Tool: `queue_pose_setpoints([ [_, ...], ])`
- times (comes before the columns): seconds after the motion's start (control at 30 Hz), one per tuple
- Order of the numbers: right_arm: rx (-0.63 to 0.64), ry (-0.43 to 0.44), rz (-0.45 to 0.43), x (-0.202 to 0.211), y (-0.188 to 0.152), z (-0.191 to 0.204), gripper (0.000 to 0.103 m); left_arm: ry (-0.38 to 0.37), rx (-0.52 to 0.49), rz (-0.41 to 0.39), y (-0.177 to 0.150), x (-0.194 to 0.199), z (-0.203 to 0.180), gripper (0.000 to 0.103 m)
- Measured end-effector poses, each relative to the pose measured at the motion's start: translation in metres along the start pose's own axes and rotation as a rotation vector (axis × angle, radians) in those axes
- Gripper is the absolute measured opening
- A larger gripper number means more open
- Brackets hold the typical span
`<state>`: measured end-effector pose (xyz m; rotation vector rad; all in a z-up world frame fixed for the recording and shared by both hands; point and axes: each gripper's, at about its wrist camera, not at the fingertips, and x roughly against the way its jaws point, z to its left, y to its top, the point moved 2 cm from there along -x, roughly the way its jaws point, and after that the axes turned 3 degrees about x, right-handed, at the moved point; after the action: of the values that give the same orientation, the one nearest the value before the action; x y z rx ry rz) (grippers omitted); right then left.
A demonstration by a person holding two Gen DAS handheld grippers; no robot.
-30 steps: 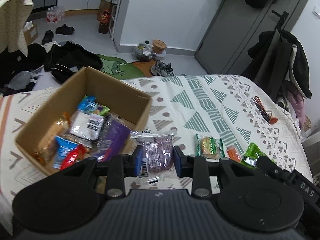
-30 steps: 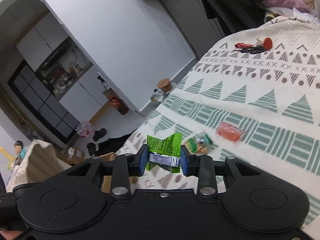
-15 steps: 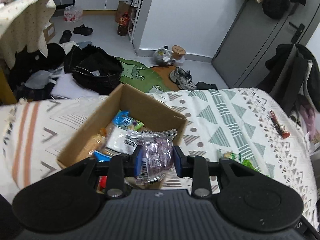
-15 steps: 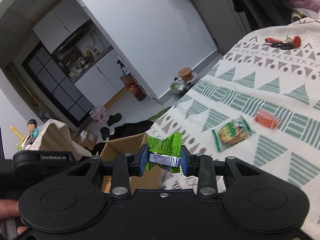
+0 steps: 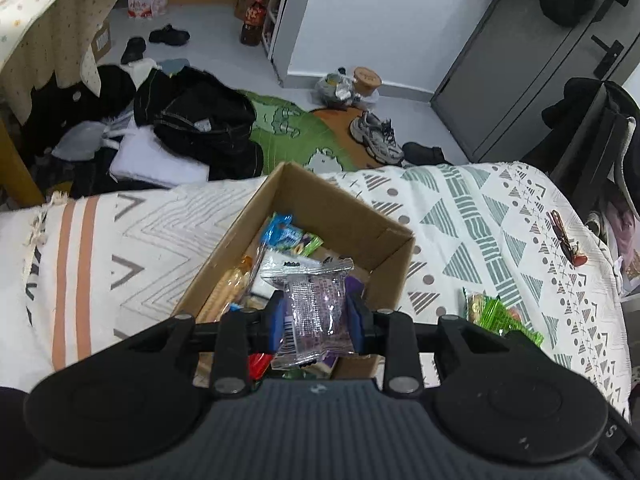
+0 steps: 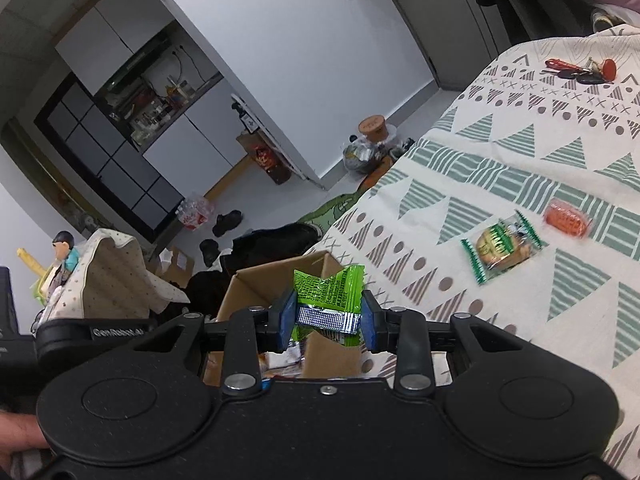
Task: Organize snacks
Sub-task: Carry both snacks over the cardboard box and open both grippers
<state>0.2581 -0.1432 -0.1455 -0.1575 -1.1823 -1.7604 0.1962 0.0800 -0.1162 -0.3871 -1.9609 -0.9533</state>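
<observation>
So we've got the left gripper (image 5: 316, 318) clamped on a purple packet (image 5: 316, 312), hanging right over the cardboard box (image 5: 340, 204). The right gripper (image 6: 325, 320) pinches a green packet (image 6: 328, 290) just short of the box's bed-side corner.

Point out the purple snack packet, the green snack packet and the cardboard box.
purple snack packet (image 5: 316, 312), left wrist view, clear wrapper middle.
green snack packet (image 6: 330, 290), right wrist view, green upper panel.
cardboard box (image 5: 344, 210), left wrist view, inner far wall.

White walls (image 5: 360, 20) meet a pale grey floor (image 5: 208, 16) strewn with black clothing (image 5: 200, 120) and shoes; a green rug (image 5: 296, 128) lies beside the bed (image 5: 500, 216), which wears a patterned cover; a grey door (image 5: 520, 60) stands at right; dark-paned cabinets (image 6: 108, 160) and white cupboards (image 6: 192, 140) fill the far alcove.
</observation>
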Motion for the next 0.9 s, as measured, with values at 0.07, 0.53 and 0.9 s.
queue_pose_setpoints([
  [0.07, 0.002, -0.005, 0.015, -0.003, 0.0, 0.007, 0.033, 0.001, 0.012, 0.011, 0.0, -0.004, 0.007, 0.031],
  [0.53, 0.036, -0.026, 0.101, -0.038, 0.001, 0.055, 0.033, -0.022, 0.055, 0.047, 0.025, -0.015, 0.038, 0.035],
  [0.9, 0.043, 0.019, 0.144, -0.055, 0.018, 0.084, 0.048, -0.031, 0.088, 0.026, 0.056, -0.005, 0.052, 0.048],
])
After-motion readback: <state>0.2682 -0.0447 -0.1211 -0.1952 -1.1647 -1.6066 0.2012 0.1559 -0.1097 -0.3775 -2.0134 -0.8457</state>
